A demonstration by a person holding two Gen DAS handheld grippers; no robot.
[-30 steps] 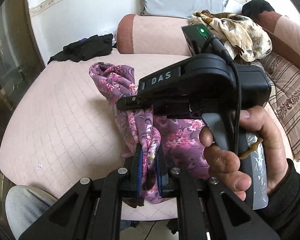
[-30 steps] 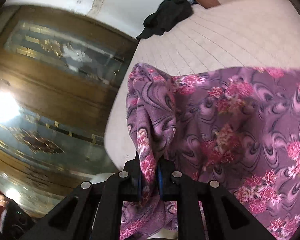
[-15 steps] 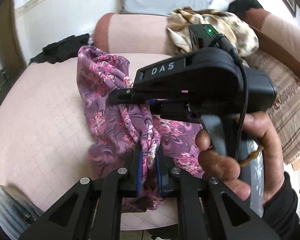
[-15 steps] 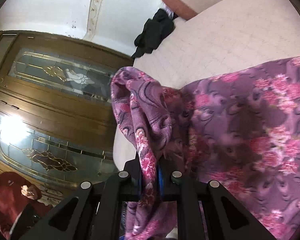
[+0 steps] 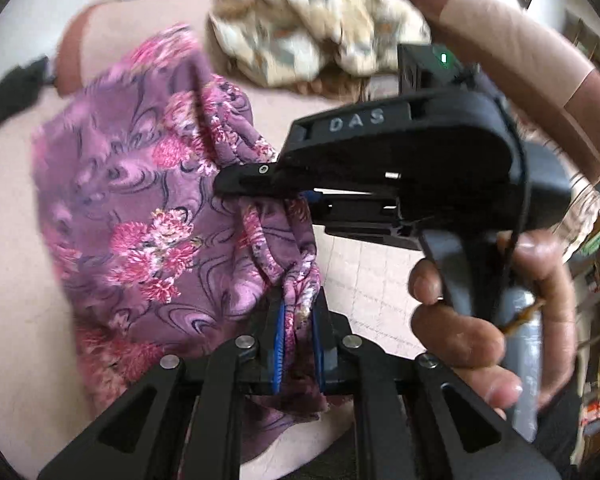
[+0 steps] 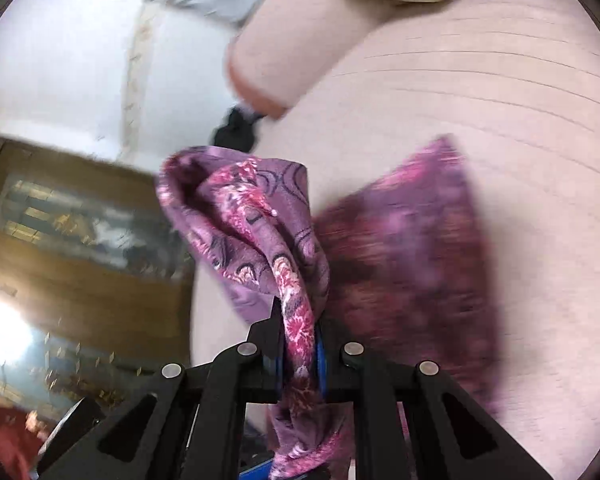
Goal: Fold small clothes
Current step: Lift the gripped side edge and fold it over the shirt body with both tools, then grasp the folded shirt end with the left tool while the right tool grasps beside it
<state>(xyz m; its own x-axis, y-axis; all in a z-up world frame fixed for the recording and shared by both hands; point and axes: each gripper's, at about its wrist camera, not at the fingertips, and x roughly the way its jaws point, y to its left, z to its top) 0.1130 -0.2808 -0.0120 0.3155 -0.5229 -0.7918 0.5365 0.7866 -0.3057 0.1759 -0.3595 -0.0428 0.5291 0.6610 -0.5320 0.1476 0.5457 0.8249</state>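
On the pink quilted cushion (image 5: 16,248) of a sofa lies most of a purple flowered cloth (image 5: 140,216), its near edge gathered up and lifted by two grippers. The left gripper (image 5: 298,320) is clamped on a bunched fold of the cloth, the fabric squeezed between its blue pads (image 5: 278,340) and hanging out below them. Just beyond it in the left view, the right gripper (image 5: 236,180) — a black tool marked DAS, held in a person's right hand (image 5: 496,312) — pinches the same cloth a little farther along the gathered edge. The right view shows that grip from behind: the right gripper's jaws are closed tight on a twisted rope of the cloth, with the rest spread, blurred, on the cushion to the right. Farther back, a tan patterned garment (image 5: 312,32) is heaped against the pink backrest (image 6: 300,52), and a dark garment (image 6: 236,130) lies at the cushion's far corner — well apart from the purple cloth.
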